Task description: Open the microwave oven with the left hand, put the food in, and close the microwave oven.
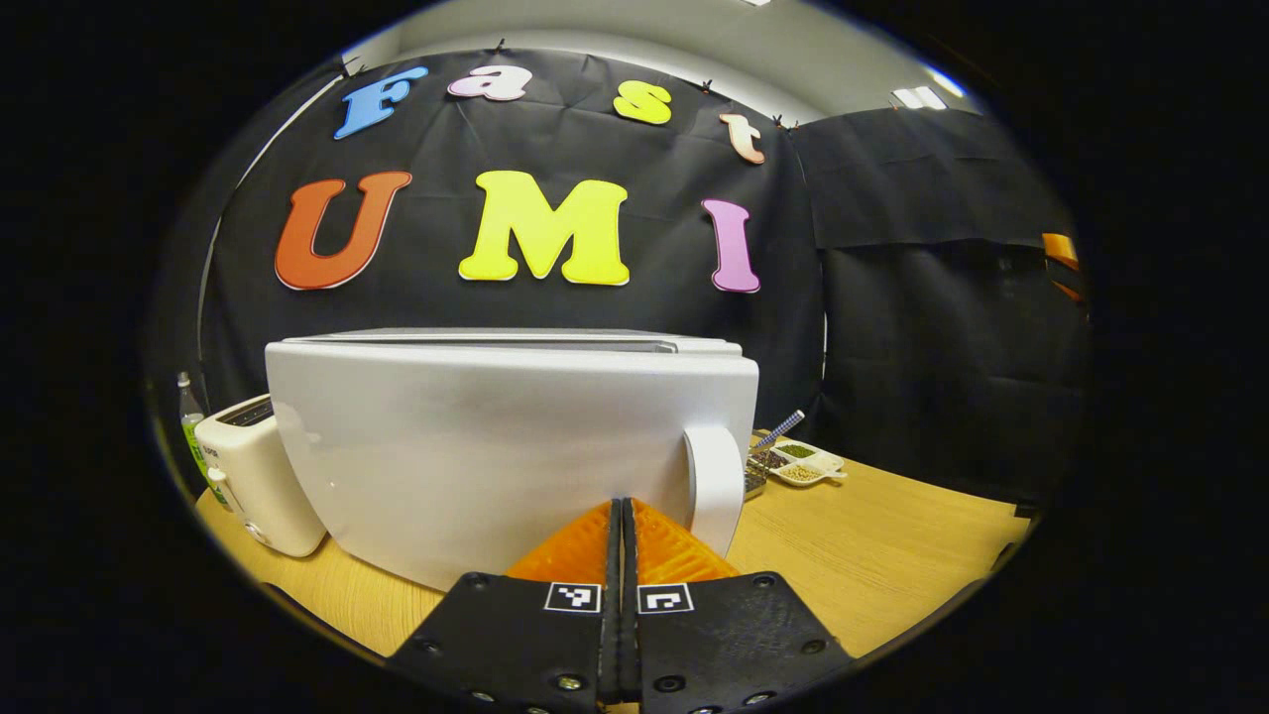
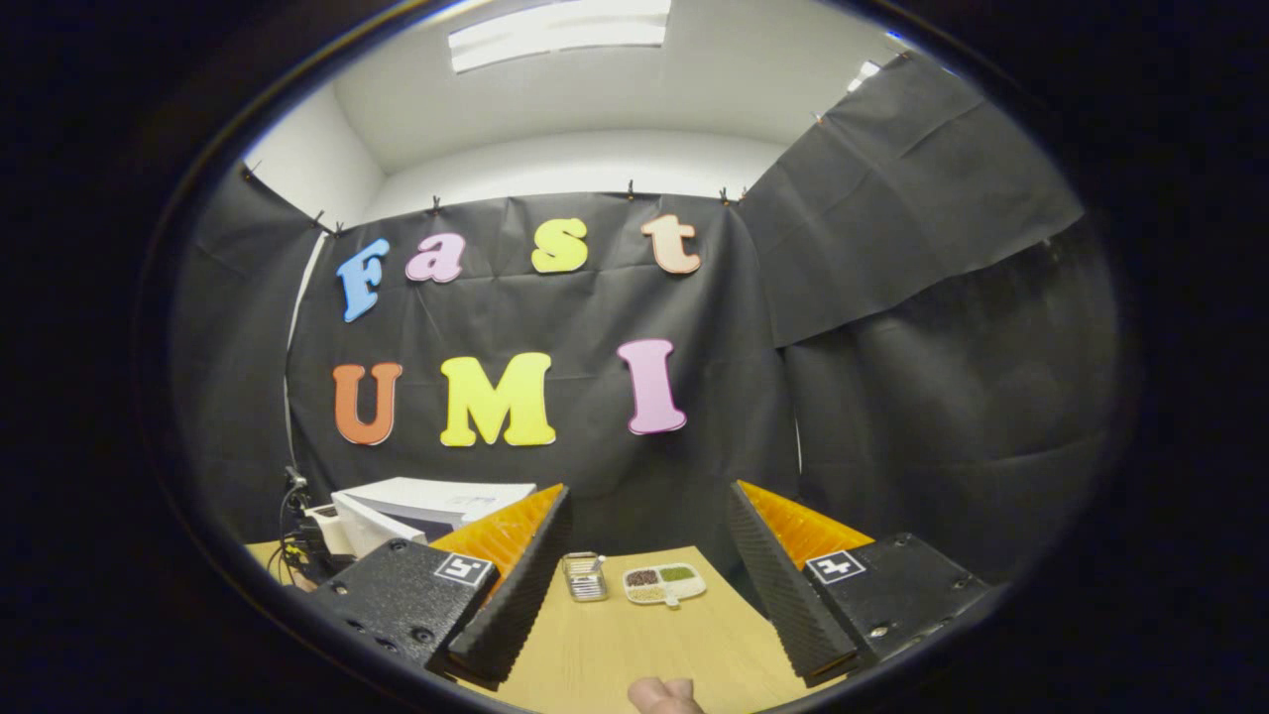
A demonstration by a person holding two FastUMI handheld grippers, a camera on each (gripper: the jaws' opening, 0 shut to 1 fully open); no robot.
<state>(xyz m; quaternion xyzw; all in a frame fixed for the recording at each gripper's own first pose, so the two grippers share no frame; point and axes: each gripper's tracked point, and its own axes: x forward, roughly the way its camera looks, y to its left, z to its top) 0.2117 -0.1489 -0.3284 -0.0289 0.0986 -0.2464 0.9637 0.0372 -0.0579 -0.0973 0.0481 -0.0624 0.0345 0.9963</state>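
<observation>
The white microwave oven (image 1: 496,446) stands on the wooden table (image 1: 892,535), door closed, with its vertical white handle (image 1: 716,486) at the door's right edge. My left gripper (image 1: 622,506) is shut with nothing in it, its tips close in front of the door, just left of the handle. A white divided dish of food (image 1: 808,461) lies behind the microwave's right side. In the right gripper view the same dish (image 2: 664,583) sits ahead on the table, and the microwave (image 2: 426,501) is off to the left. My right gripper (image 2: 647,488) hangs open and empty above the table.
A white toaster (image 1: 258,476) and a small bottle (image 1: 190,421) stand left of the microwave. A small metal box (image 2: 585,575) lies beside the dish, with a striped stick (image 1: 783,428) near it. A fingertip (image 2: 664,696) shows at the near table edge. Cables (image 2: 292,535) hang at the far left.
</observation>
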